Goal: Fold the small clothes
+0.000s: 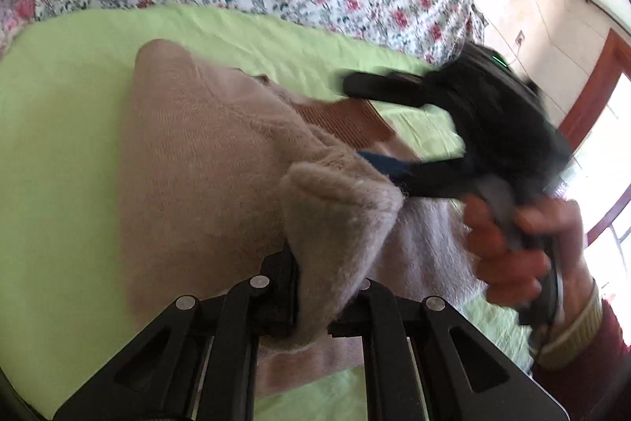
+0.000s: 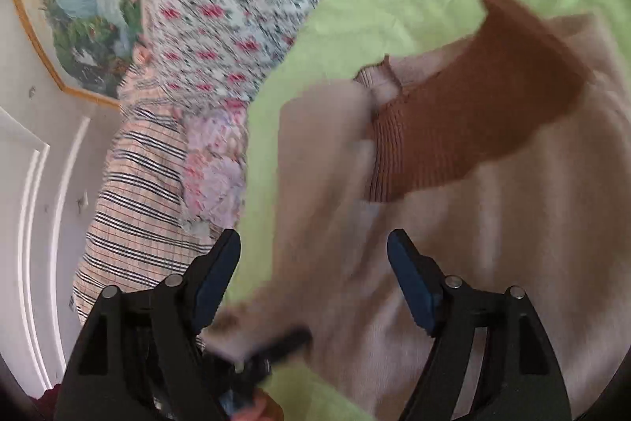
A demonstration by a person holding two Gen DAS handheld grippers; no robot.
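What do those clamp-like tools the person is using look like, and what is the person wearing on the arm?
Each tool is matte black plastic with two straight fingers on slotted linkage arms joined by round silver pins. The right gripper has dark blue pads on its fingers' inner faces; the left gripper has the same black frame. A small green light glows on the right tool's body. The hand emerges from a dark red sleeve with a ribbed beige cuff.

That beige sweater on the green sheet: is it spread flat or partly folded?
Partly folded. A fuzzy flap of the beige sweater is lifted, pinched in the left gripper; its brown cuff lies across the body.
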